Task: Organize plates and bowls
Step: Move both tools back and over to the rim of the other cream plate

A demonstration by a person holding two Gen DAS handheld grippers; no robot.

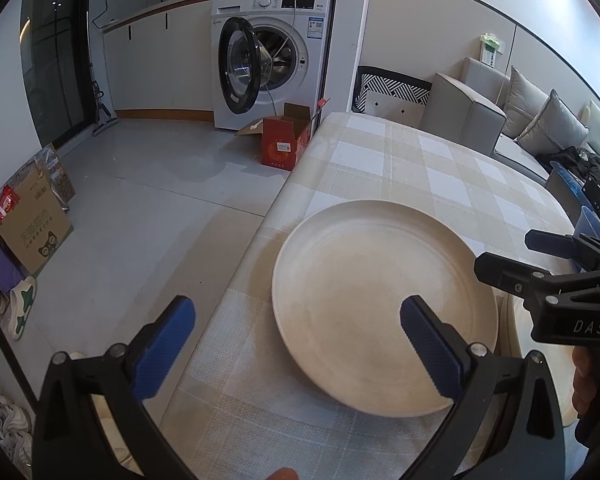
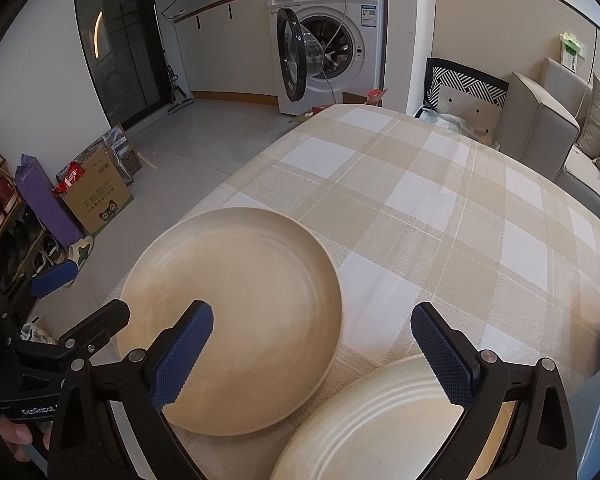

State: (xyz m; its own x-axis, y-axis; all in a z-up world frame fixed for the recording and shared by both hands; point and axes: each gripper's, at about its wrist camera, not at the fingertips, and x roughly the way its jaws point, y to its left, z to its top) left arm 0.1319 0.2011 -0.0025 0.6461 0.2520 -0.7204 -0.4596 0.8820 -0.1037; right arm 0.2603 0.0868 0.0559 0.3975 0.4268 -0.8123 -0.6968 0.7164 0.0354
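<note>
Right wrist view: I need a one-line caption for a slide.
Open right gripper hovers over two cream plates, one left and one nearer, on a checked tablecloth.

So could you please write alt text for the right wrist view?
The open right gripper hovers over two cream plates on a beige checked tablecloth: the left plate and the near plate below it. The left gripper enters at left; a washing machine stands open behind.

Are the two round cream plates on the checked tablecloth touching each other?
Cannot tell. In the right wrist view the larger cream plate and the ridged plate nearly meet at their rims, but the angle shows neither contact nor a gap plainly.
</note>
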